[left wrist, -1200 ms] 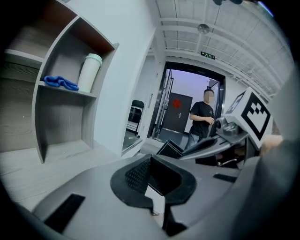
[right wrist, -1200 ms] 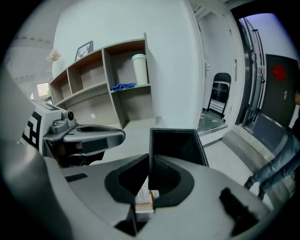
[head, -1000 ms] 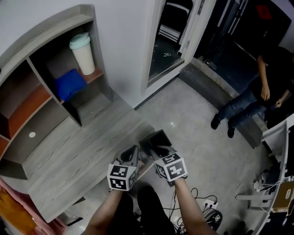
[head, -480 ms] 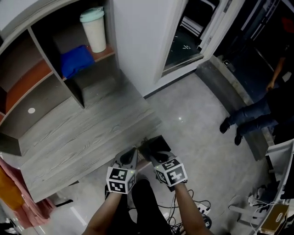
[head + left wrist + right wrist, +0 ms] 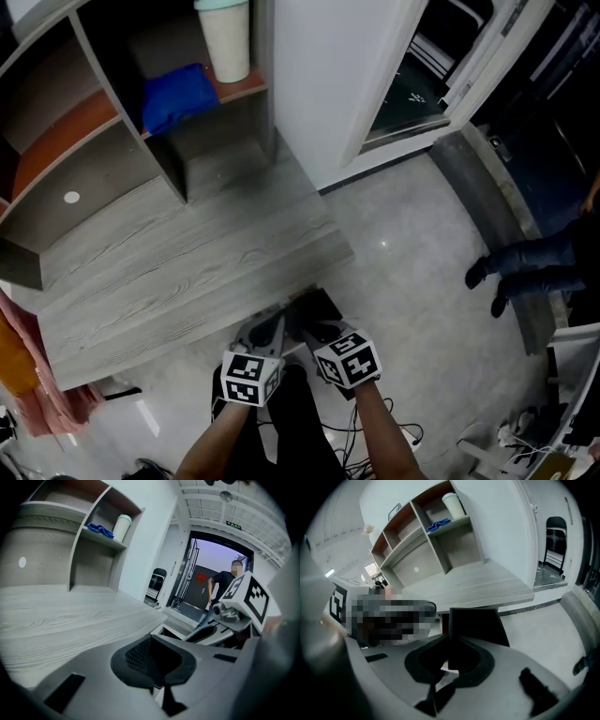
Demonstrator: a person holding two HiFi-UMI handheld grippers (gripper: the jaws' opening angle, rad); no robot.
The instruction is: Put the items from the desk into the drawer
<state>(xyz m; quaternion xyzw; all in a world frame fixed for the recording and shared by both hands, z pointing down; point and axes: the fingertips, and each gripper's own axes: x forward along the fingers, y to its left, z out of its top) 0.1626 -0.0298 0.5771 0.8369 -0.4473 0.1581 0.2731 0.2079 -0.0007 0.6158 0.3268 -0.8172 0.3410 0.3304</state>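
Note:
A grey wood desk carries a shelf unit at its back. On the upper shelf stand a white cup with a mint lid and a folded blue cloth. Both also appear in the left gripper view, cup and cloth, and in the right gripper view, cup and cloth. My left gripper and right gripper hang side by side just off the desk's front edge, near its right corner. Both look shut with nothing between the pads. I cannot make out a drawer.
A small white disc sits on the back panel of a lower shelf. A person's legs are on the floor at right, by an open doorway. Cables lie on the floor below me. Pink and orange cloth hangs at the desk's left end.
Both grippers have sunk together, from over the desk's near corner to just off its front edge. Their jaws look the same throughout.

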